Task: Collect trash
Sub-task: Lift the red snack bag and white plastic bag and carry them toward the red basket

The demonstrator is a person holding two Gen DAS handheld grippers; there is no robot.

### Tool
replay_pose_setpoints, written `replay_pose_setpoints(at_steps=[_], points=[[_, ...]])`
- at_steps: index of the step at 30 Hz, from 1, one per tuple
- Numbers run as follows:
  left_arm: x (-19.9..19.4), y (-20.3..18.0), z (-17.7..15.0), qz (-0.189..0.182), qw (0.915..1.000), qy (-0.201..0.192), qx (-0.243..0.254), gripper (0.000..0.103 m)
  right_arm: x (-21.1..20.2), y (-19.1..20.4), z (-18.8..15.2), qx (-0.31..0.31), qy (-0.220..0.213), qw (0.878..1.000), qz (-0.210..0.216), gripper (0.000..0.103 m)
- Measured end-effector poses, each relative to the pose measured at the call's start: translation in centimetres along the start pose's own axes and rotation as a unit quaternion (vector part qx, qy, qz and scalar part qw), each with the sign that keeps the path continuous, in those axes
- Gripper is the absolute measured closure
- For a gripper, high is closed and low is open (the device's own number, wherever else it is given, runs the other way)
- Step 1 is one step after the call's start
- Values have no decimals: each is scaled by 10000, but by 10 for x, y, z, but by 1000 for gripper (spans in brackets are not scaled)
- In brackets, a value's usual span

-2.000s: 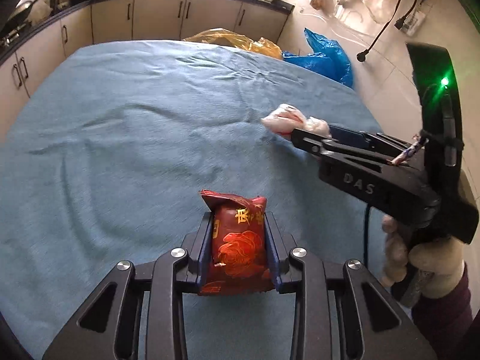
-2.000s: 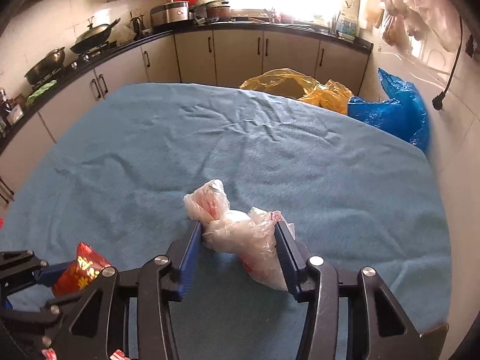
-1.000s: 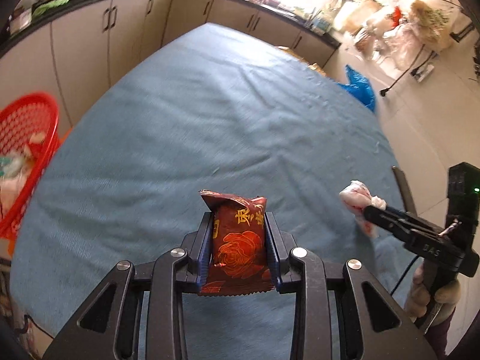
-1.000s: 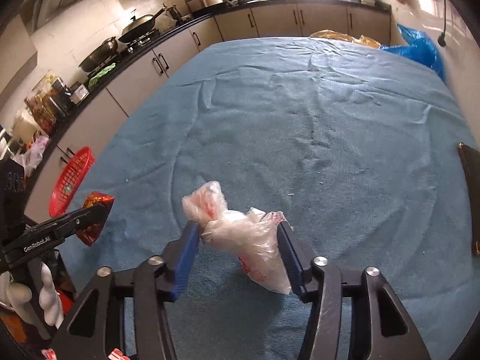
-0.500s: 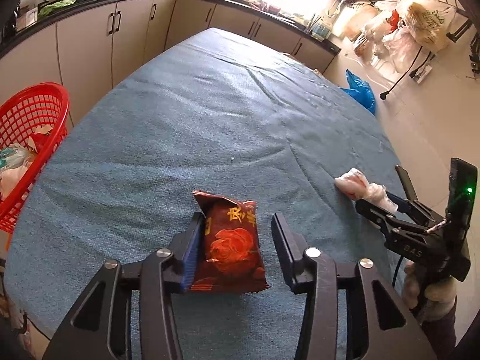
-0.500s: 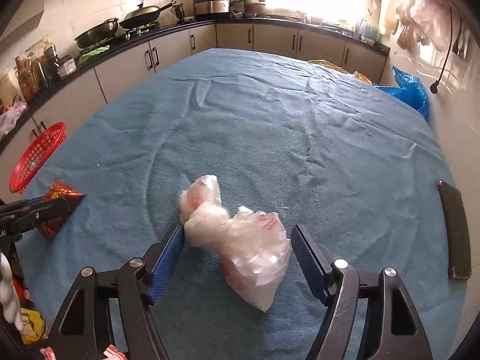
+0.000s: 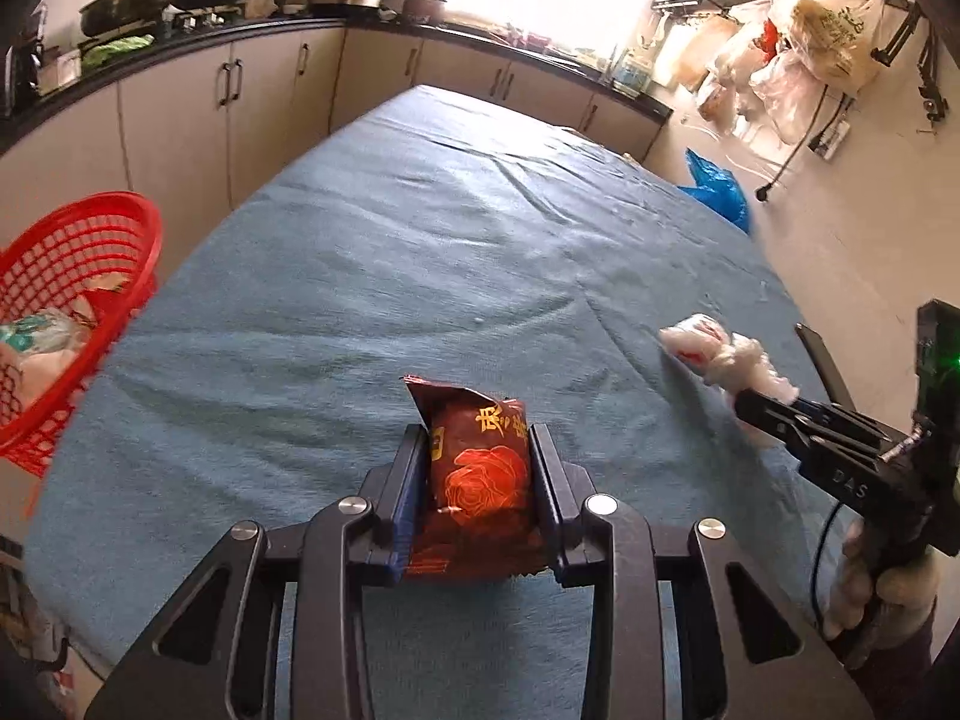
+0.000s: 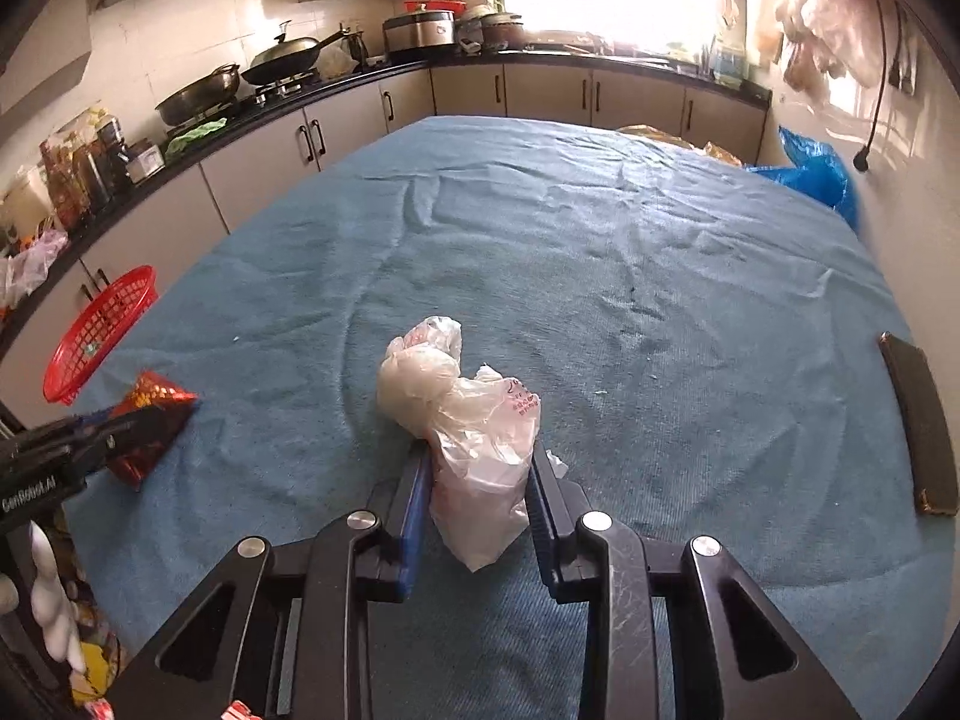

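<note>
My left gripper (image 7: 478,450) is shut on a dark red snack packet (image 7: 477,474) with a rose print and holds it over the near part of the blue-covered table (image 7: 420,252). My right gripper (image 8: 478,468) is shut on a crumpled clear plastic bag (image 8: 474,420). In the left wrist view the right gripper (image 7: 744,405) is at the right with the plastic bag (image 7: 720,354) sticking out. In the right wrist view the left gripper (image 8: 114,429) is at the left with the red packet (image 8: 150,420). A red mesh basket (image 7: 72,300) holding some trash hangs past the table's left edge.
The red basket also shows in the right wrist view (image 8: 102,330). A dark flat object (image 8: 918,426) lies near the table's right edge. A blue bag (image 8: 810,174) and a yellow bag (image 8: 660,135) sit at the far end. Cabinets (image 7: 180,108) line the left wall.
Half a second ago both grippers stood open around their items; now both have shut on them again. The view has swung a little, the basket now nearer in the left view.
</note>
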State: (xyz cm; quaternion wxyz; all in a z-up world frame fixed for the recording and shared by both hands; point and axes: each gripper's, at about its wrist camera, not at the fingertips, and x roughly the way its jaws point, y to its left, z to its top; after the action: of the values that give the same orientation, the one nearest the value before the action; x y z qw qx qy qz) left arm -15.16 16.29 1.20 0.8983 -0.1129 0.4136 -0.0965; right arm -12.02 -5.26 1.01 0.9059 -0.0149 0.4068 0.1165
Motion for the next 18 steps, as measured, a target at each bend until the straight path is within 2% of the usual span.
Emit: replay_pose_setpoints(at_steps=[6,10,18], points=[[-17,16,2,190,9996,-106,-182,71,-13,14,0,3,-118,9997,220,71],[-28,25,4,349,9989,-183,-264,71,-18,23,0,164,-118,9985,513,71],[-47,32,2,864,9952,-448,-126,71,-18,59,-4,193,-105,9951,967,70]])
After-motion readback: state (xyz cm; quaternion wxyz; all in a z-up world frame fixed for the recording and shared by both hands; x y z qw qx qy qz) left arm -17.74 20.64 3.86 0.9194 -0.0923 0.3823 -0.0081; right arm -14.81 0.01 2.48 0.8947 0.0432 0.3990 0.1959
